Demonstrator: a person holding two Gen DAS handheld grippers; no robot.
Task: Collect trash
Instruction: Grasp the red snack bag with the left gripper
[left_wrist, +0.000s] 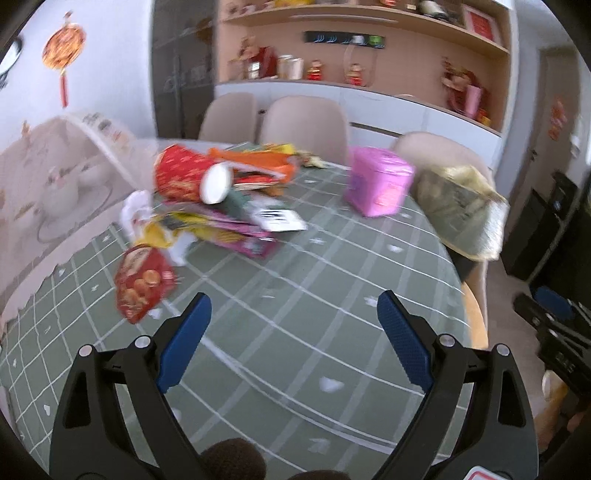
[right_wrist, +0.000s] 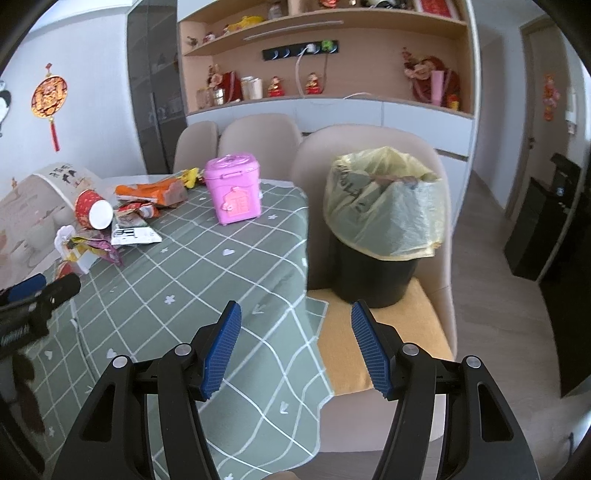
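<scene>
Ribbed blue pads line both grippers, set in glossy black plastic arms. On the left gripper (left_wrist: 293, 304) the jaws stand wide apart with nothing between them, hovering over a green tablecloth (left_wrist: 295, 295) crossed by a white grid with small hearts and flowers. The right gripper (right_wrist: 295, 315) is likewise spread and empty, hanging above the near right edge of the table, where the cloth drapes in soft folds.

Trash lies heaped at the far left of the table: a red paper cup (right_wrist: 93, 210) tipped on its side with its white round bottom showing, a crumpled orange wrapper (right_wrist: 151, 192) behind it, a red snack bag (left_wrist: 142, 282) printed with biscuits, and flat purple and yellow packets (left_wrist: 229, 230) between them. To the right of the heap stands a boxy pink plastic container (right_wrist: 234, 190) with a lid.

Right of the table, a black round bin (right_wrist: 373, 273) lined with a thin, wrinkled yellow bag (right_wrist: 384, 206) sits on the mustard cushion of a beige chair (right_wrist: 445, 206).
</scene>
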